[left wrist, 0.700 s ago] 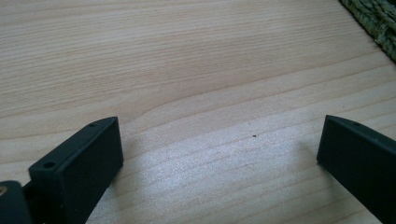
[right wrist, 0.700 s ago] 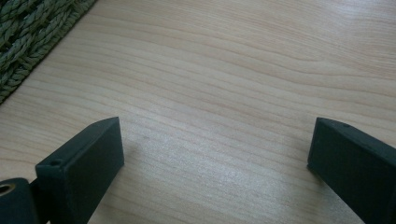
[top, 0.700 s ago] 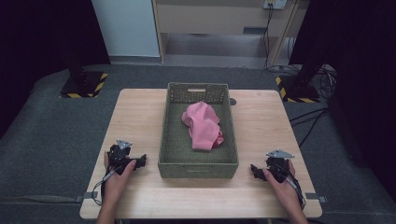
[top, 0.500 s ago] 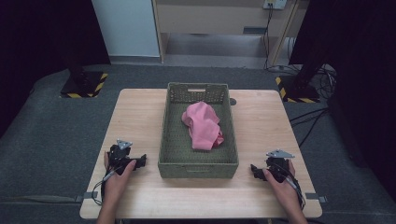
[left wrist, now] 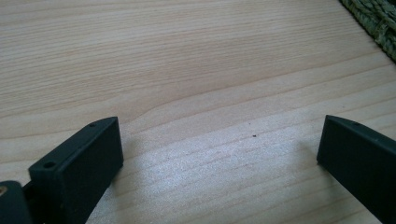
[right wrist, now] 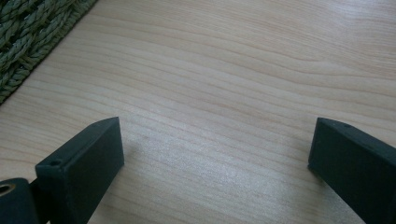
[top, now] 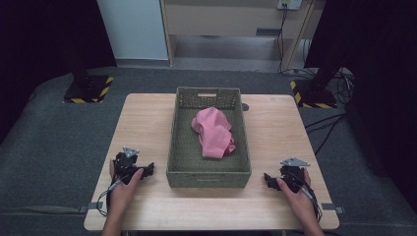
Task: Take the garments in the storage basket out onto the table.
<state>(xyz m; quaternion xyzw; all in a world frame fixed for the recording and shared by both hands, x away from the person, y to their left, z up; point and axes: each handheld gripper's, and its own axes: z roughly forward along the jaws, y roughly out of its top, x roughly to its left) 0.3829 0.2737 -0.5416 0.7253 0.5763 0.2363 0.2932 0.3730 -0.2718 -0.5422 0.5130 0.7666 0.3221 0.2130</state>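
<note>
Left gripper (top: 147,169) fingers released, spread wide, nothing between them. In the left gripper view, bare wood grain shows between the two black fingers (left wrist: 77,170), with a corner of the woven basket (left wrist: 373,18) at 1 o'clock. Gripper rests on the bench (top: 142,128) just off the basket's near-left corner, apart from it, in the person's left hand (top: 123,184).

Right gripper (top: 268,179) fingers also released, wide apart, empty. In the right gripper view, there is bare bench between the fingers (right wrist: 79,170) and basket weave (right wrist: 28,32) at 10 o'clock. Gripper sits on the bench just off the basket's near-right corner, not touching it, in the right hand (top: 292,189). Grey three-cornered plate on top of each gripper.

Green woven basket (top: 209,172) sits mid-bench, long axis running 12 to 6 o'clock, handle slot in the far wall.

Pink cloth (top: 214,132) lies crumpled inside the basket, around centre, leaning toward the 3 o'clock wall. Well apart from both grippers: roughly 1 o'clock from the left, 11 o'clock from the right.

Cables trail from each gripper toward the near bench edge.
</note>
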